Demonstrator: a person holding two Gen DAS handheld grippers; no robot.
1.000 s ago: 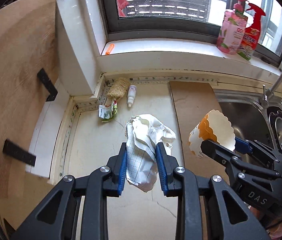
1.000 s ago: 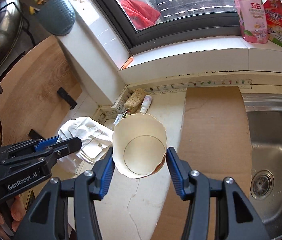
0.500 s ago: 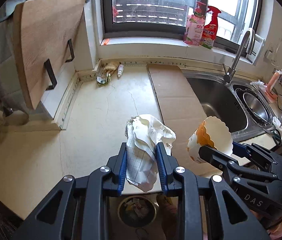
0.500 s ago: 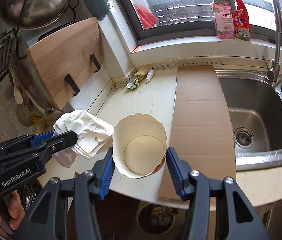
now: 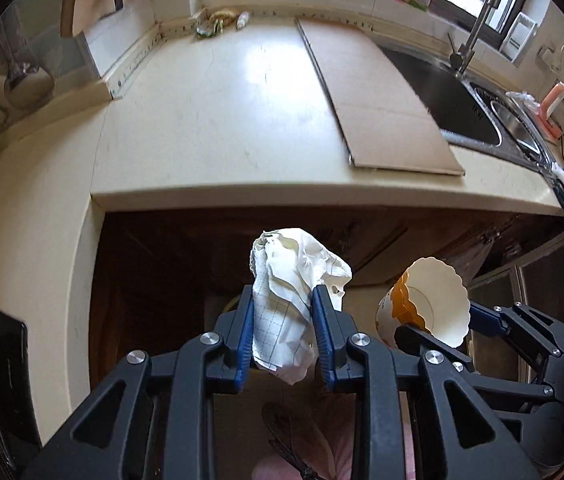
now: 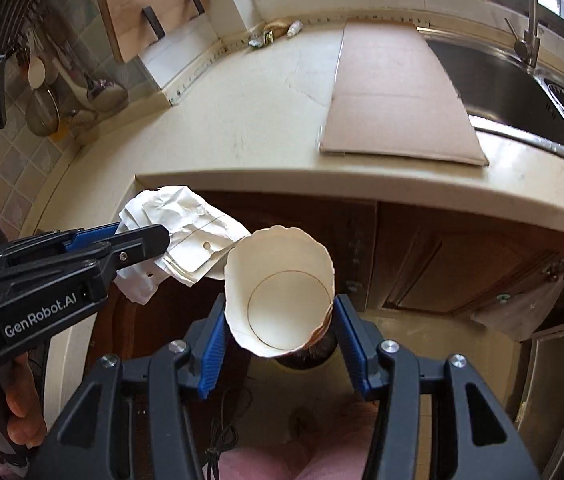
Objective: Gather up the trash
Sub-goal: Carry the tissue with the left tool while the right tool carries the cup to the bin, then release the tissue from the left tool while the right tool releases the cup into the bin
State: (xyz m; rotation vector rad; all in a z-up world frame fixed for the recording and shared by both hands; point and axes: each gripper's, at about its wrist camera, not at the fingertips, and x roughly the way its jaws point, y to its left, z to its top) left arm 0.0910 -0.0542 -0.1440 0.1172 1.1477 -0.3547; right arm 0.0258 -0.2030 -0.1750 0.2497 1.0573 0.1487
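Here, both claws off the counter edge (image 5: 321,200), clamped on crumpled paper (image 5: 289,304) and cup (image 6: 282,296)

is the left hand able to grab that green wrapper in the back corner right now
Probably not. The left tongs are already clamped on crumpled paper and hang off the counter's front edge, while the green wrapper lies far back by the wall.

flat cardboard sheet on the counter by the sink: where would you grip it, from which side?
Grip the cardboard sheet at its near short edge, coming in level from the counter's front. It lies flat on the countertop, so its face offers the jaws nothing. That edge sits closest to the counter's lip, and its near-left corner seems slightly raised; a finger could probably slip under there, or slide the sheet out over the lip first.
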